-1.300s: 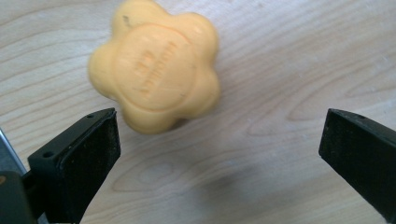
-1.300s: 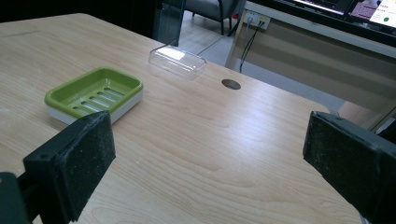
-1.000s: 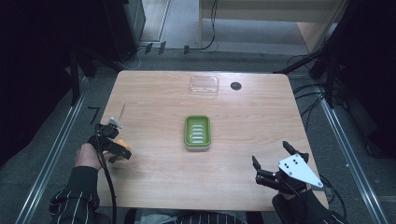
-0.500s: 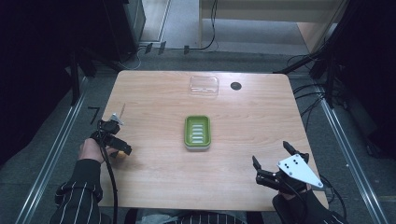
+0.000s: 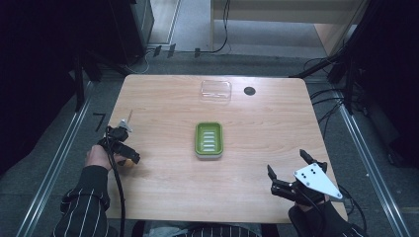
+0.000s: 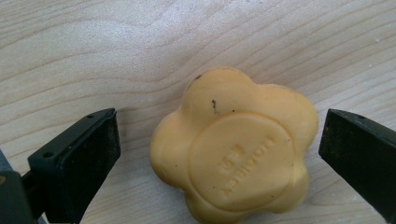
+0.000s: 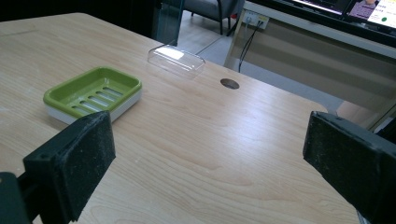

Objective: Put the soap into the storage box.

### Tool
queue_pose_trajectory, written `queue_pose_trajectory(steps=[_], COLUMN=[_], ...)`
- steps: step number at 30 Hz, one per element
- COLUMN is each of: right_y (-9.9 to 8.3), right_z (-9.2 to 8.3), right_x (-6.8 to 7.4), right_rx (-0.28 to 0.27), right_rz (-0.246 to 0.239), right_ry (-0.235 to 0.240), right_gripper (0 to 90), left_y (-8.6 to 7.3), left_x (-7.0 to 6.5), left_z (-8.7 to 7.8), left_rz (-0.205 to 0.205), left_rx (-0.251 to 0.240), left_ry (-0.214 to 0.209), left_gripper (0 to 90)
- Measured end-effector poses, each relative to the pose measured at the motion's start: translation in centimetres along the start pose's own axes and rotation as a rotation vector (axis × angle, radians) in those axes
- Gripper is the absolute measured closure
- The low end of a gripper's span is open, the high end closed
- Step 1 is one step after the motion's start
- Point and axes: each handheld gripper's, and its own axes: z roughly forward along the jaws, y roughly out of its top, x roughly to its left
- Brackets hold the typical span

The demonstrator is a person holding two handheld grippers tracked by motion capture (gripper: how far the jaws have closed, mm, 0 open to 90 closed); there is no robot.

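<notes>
The light wooden surface with rounded corners (image 5: 168, 98) has a small round dark hole (image 5: 249, 91) near its far edge. It stands on grey carpeted floor (image 5: 257, 59), with pale metal rails (image 5: 64, 148) running along the floor on both sides. Black cables (image 5: 225, 29) trail across the floor behind it, and more lie at the right (image 5: 326, 106). A pale wooden cabinet (image 5: 276, 12) stands at the back. The far corners of the room lie in deep shadow, while the surface is evenly lit from above
</notes>
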Motion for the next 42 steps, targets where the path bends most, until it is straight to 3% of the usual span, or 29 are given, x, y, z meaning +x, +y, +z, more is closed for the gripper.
queue_pose_trajectory(steps=[22, 34, 38, 42], right_y=[0.0, 0.0, 0.0, 0.0], right_z=[0.0, 0.0, 0.0, 0.0], right_x=[0.0, 0.0, 0.0, 0.0], right_rx=[0.002, 0.001, 0.000, 0.001], right_rz=[-0.001, -0.001, 0.000, -0.001], right_ry=[0.000, 0.000, 0.000, -0.001], right_gripper=[2.7, 2.7, 2.7, 2.7], left_y=[0.2, 0.0, -0.2, -0.3], left_x=[0.1, -0.4, -0.7, -0.7], left_z=[0.6, 0.2, -0.1, -0.1], left_rz=[-0.009, -0.013, -0.005, -0.002], left_rx=[-0.003, -0.007, -0.021, -0.036], left_ry=[0.024, 0.045, 0.047, 0.048], left_gripper=[4.2, 17.7, 26.8, 27.4])
